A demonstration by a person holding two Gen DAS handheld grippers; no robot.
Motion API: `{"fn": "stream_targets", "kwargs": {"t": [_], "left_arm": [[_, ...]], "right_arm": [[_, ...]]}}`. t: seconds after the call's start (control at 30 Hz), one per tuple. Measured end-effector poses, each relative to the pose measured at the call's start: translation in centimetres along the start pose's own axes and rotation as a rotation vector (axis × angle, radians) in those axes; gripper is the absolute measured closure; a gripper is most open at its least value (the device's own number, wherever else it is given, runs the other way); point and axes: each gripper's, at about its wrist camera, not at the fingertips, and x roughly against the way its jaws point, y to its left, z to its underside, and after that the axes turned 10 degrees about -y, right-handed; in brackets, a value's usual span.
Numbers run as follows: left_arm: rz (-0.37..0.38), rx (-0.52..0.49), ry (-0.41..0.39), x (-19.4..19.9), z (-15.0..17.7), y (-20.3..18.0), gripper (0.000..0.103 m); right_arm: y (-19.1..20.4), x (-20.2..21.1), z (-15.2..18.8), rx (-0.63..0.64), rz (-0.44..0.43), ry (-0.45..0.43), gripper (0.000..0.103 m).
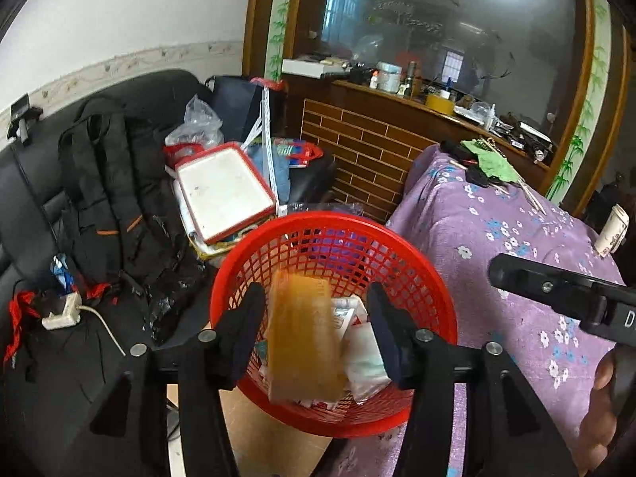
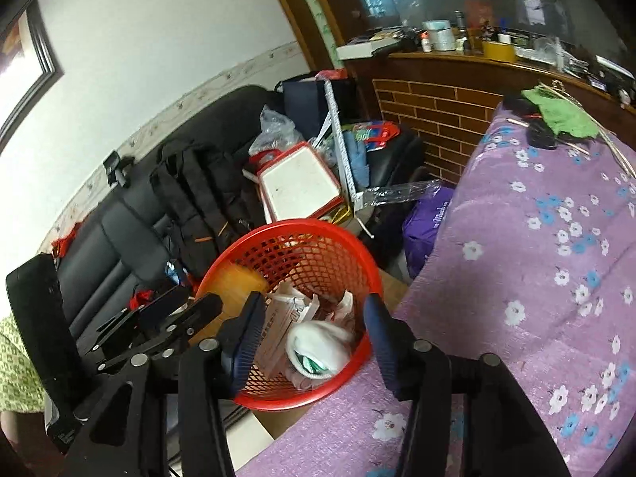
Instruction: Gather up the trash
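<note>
A red mesh basket (image 1: 429, 274) stands beside the purple flowered table and holds white wrappers and papers (image 1: 363, 361). My left gripper (image 1: 316, 330) is open above the basket. A blurred yellow-brown packet (image 1: 304, 338) is between its fingers, touching neither, over the basket. In the right wrist view the basket (image 2: 246, 250) shows the same blurred packet (image 2: 238, 282) at its left rim and white trash (image 2: 318, 342) inside. My right gripper (image 2: 314, 338) is open and empty over the basket's near edge.
A black sofa (image 1: 35, 198) on the left carries a black backpack (image 1: 115, 187), a red-rimmed white tray (image 1: 222, 190) and bags. The purple flowered cloth (image 1: 497, 238) bears a green rag (image 1: 493, 159), sticks and a paper cup (image 1: 614, 230). A cluttered brick-fronted counter (image 1: 369, 151) stands behind.
</note>
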Motion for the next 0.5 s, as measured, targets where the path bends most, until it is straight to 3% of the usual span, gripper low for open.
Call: {"fn": "stream_targets", "kwargs": {"t": [0.1, 0.17, 0.27, 0.3, 0.37, 0.5], "left_arm": [[0.000, -0.021, -0.019, 0.5, 0.3, -0.9, 0.041], [0.021, -0.027, -0.035, 1.1, 0.5, -2.0, 0.035], [0.048, -0.046, -0.063, 2.3, 1.0, -4.2, 0.017], [0.067, -0.058, -0.074, 2.7, 1.2, -5.3, 0.011], [0.091, -0.088, -0.096, 3.5, 1.4, -7.3, 0.008], [0.120, -0.141, -0.072, 3.9, 1.9, -10.9, 0.007]], "right_arm": [[-0.9, 1.7, 0.5, 0.017, 0.046, -0.018, 0.045], [-1.6, 3.4, 1.1, 0.039, 0.087, -0.040, 0.036], [-3.2, 6.8, 2.5, 0.063, 0.172, -0.102, 0.020], [-3.9, 7.9, 2.9, 0.070, 0.198, -0.113, 0.020], [-5.2, 9.9, 3.9, 0.068, 0.270, -0.130, 0.020], [-7.2, 13.2, 5.5, 0.039, 0.321, -0.156, 0.018]]}}
